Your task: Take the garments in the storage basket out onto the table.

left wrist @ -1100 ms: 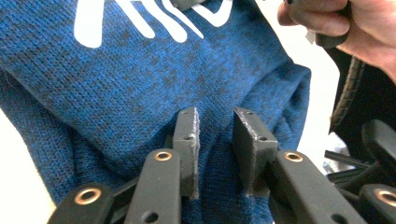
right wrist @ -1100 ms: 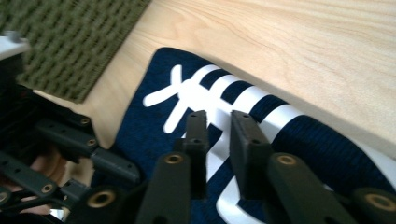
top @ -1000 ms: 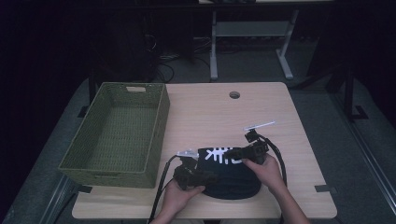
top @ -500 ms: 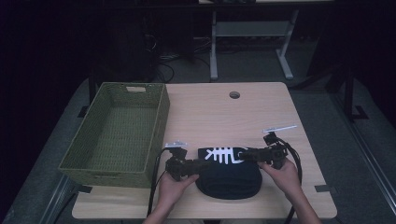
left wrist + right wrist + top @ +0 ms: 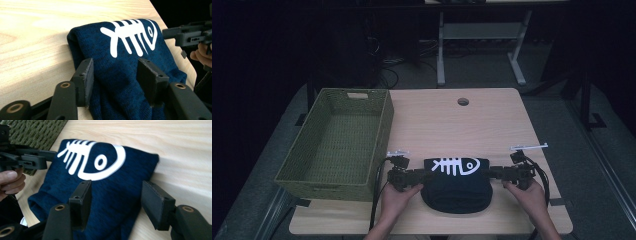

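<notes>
Folded navy cloth (image 5: 457,184) lies at the near edge of the counter (image 5: 452,125), between the person's two hands, a compact bundle with a rounded near side and a straighter far edge. A white fish-skeleton print (image 5: 455,165) sits on its top face toward the far edge.

The left tongs (image 5: 424,176) come in from the cloth's left side and the right tongs (image 5: 488,173) from its right. In the left gripper view the left tongs (image 5: 113,80) stand spread, one jaw at the cloth's folded edge and the other over its top, pinching nothing. The right gripper view shows the right tongs (image 5: 117,197) spread the same way across the cloth's other end (the print there is a little blurred).

As a judgement: the folding looks finished, since the cloth is already a tidy layered packet, and what seems left is to close both tongs on its ends, lift it, and carry it into the basket (image 5: 307,165) that stands just left of it, reaching toward the far end.

The cloth is a soft, fine knit with a heathered weave and thick rolled folds. The counter is pale smooth wood grain with a small round hole (image 5: 463,101) near its far edge. The basket is olive-green woven stuff, rectangular, deep-walled, with a handle slot (image 5: 357,95) in its far wall.
</notes>
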### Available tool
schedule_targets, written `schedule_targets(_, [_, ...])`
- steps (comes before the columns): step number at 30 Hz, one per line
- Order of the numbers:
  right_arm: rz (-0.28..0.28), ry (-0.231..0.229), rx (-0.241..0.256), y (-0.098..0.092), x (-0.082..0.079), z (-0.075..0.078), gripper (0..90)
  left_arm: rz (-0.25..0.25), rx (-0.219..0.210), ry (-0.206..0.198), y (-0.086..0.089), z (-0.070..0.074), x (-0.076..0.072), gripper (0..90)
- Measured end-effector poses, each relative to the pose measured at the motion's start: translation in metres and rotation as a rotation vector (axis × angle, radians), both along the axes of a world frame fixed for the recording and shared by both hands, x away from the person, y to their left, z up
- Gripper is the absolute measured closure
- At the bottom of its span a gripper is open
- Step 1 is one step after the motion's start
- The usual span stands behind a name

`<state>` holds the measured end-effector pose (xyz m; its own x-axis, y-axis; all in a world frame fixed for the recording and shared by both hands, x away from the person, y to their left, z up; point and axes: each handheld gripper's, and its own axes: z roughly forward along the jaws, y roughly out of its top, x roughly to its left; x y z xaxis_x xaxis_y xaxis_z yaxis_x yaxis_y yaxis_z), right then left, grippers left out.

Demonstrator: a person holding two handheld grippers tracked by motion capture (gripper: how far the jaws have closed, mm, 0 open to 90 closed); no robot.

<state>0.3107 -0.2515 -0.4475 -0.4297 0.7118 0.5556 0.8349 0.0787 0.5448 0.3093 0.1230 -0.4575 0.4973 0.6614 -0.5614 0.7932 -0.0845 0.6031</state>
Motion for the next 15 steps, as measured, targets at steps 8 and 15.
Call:
schedule_targets(8, [-0.015,0.043,0.010,-0.004,-0.007,-0.016,41.8,0.013,0.022,0.042,-0.002,-0.009,0.003,42.0])
schedule_targets(15, [-0.009,0.049,-0.013,0.004,-0.007,-0.024,51.0,0.014,0.013,0.054,-0.002,-0.013,0.003,45.3])
